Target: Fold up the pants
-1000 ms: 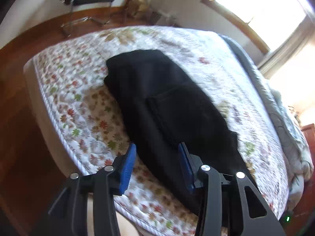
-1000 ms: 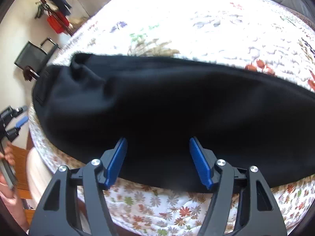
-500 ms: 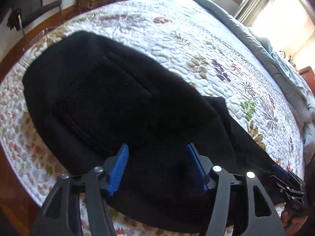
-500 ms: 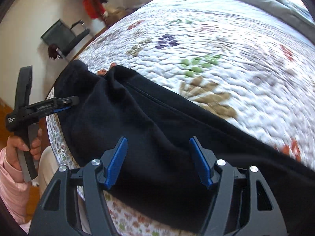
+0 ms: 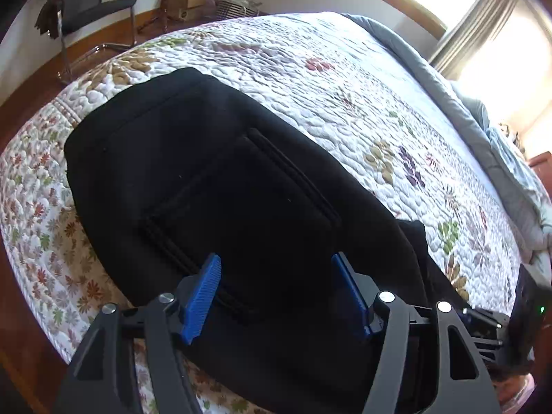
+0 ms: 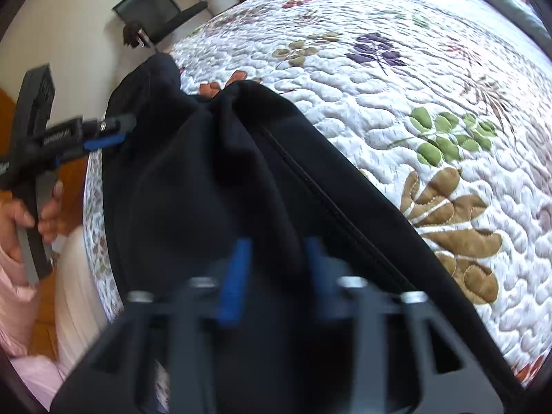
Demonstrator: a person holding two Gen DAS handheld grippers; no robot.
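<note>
Black pants [image 5: 214, 186] lie on a floral quilted bed, back pocket up. My left gripper [image 5: 276, 286] is open, its blue pads hovering over the pants near the bed's front edge. In the right wrist view the pants [image 6: 207, 189] are bunched into a raised fold. My right gripper [image 6: 276, 269] is blurred and its jaws stand narrowed around that fold of black cloth; I cannot tell whether they pinch it. The left gripper [image 6: 103, 138] shows at the left of this view, held by a hand at the pants' edge.
The floral quilt [image 5: 345, 96] covers the bed. A grey blanket [image 5: 448, 103] lies along its far side. A black chair [image 5: 89, 3] stands on the wooden floor beyond the bed. A window [image 5: 483, 17] is bright at the upper right.
The right gripper's jaws have narrowed from wide open around a fold of the pants and moved closer to the cloth. The left gripper has shifted slightly over the pants and stays open.
</note>
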